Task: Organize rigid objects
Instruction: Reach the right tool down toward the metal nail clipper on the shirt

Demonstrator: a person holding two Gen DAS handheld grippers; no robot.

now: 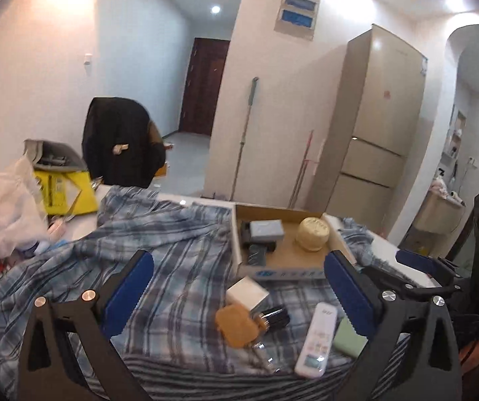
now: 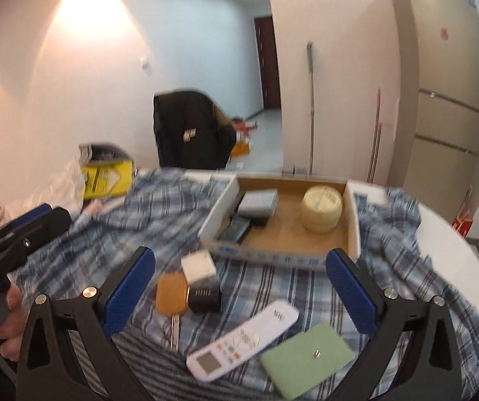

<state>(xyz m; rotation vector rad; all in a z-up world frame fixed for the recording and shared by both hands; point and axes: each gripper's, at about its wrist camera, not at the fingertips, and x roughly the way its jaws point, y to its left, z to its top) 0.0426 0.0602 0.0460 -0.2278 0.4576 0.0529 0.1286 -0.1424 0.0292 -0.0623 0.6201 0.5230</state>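
Observation:
A shallow cardboard tray (image 1: 306, 212) (image 2: 353, 220) lies on a blue plaid cloth, holding a round cream tin (image 1: 313, 234) (image 2: 321, 209), a grey box (image 1: 266, 229) (image 2: 258, 202) and dark items. In front of it on the cloth lie a white cube (image 1: 247, 292) (image 2: 199, 265), an orange key tag (image 1: 234, 329) (image 2: 171, 295), a black adapter (image 1: 274, 315) (image 2: 205, 299), a white remote (image 1: 316, 341) (image 2: 242, 341) and a green pad (image 1: 349, 339) (image 2: 308, 356). My left gripper (image 1: 239, 297) is open above these, holding nothing. My right gripper (image 2: 239, 295) is open too, empty.
A yellow box (image 1: 67, 195) (image 2: 107, 175), a white plastic bag (image 1: 2, 214) and clutter sit at the table's left. A chair with a dark jacket (image 1: 122, 140) (image 2: 189, 127) stands behind. A fridge (image 1: 379, 117) and mop stand by the far wall. A hand (image 2: 5, 317) holds the left tool.

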